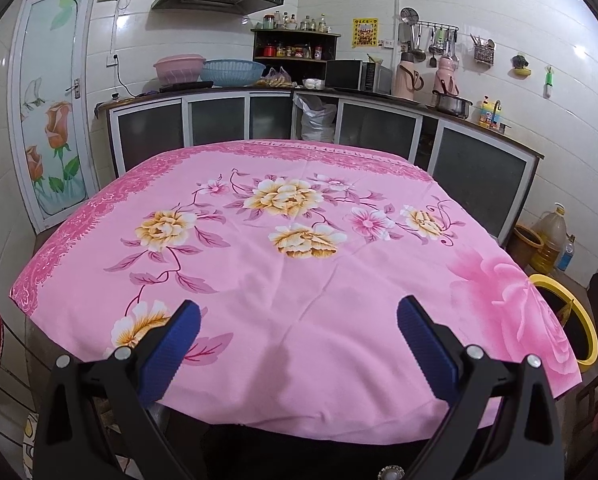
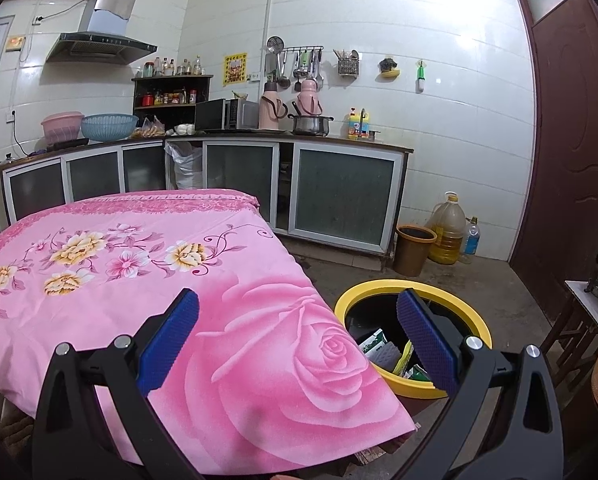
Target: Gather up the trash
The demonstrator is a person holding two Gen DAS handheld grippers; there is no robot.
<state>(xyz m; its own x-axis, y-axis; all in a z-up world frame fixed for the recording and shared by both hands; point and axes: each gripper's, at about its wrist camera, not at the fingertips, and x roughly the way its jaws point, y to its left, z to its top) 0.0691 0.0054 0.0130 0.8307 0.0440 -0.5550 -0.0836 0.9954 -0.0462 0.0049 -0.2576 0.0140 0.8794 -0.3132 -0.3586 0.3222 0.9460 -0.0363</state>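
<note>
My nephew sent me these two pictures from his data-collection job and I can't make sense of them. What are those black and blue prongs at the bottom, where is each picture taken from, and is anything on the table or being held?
The prongs are hand-held grippers: a person carries one in each hand, and each has a wide-angle camera looking along its two fingers. One picture comes from the left gripper, the other from the right gripper. The blue parts are the ribbed finger pads.

Both grippers are open and hold nothing.

Both look over a table covered by a pink flowered cloth in a kitchen. Nothing lies on the cloth that I can see. Beside the table, on the floor, stands a yellow-rimmed bin, and the right view shows packets and wrappers inside it. So the trash seems already collected.
</note>
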